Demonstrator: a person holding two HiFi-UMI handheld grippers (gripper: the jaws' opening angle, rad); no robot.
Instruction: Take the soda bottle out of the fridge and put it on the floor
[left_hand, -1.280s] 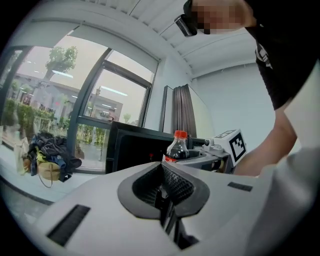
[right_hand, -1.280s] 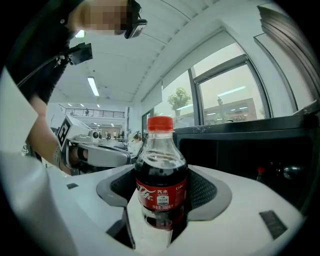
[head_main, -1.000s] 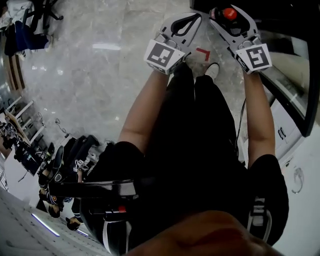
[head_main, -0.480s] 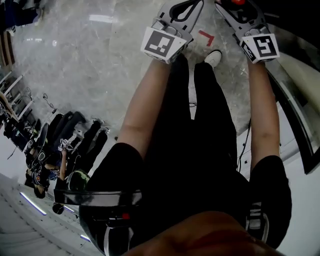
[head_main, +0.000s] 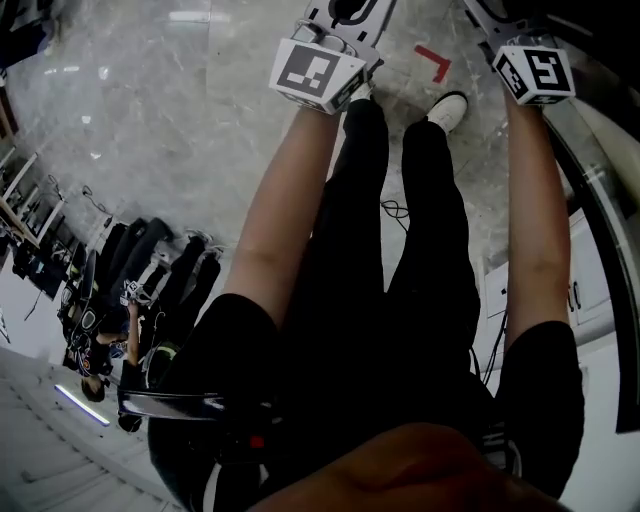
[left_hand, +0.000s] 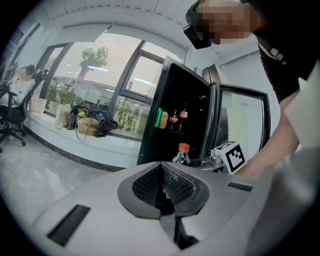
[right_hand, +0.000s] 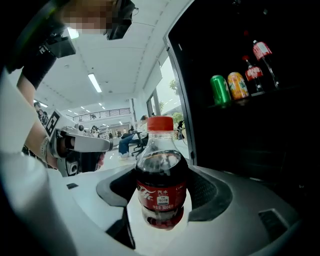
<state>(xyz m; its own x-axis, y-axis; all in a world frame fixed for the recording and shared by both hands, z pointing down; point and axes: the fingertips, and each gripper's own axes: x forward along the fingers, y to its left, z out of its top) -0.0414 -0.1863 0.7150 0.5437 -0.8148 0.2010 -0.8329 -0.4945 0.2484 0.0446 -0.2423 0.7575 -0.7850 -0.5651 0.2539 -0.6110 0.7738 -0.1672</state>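
Note:
A small soda bottle (right_hand: 161, 175) with a red cap, red label and dark drink stands upright between the pads of my right gripper (right_hand: 162, 197), which is shut on it. The open fridge (right_hand: 260, 125) is close on the right, dark inside. In the left gripper view my left gripper (left_hand: 164, 186) is shut with nothing in it, and the bottle's cap (left_hand: 183, 147) shows just beyond it, in front of the fridge (left_hand: 175, 125). In the head view both marker cubes (head_main: 315, 75) (head_main: 535, 70) sit at the top edge over the marble floor (head_main: 180, 120); the bottle is out of frame there.
Two cans (right_hand: 220, 89) and two soda bottles (right_hand: 260, 55) stand on a fridge door shelf. The person's legs and a white shoe (head_main: 447, 108) are below the grippers, beside a red floor mark (head_main: 433, 62). Bags (left_hand: 87, 117) lie by the windows.
In the head view both grippers have slid toward the top edge. The bottle's red cap and the right jaws have left that frame. The right gripper's hold is unchanged.

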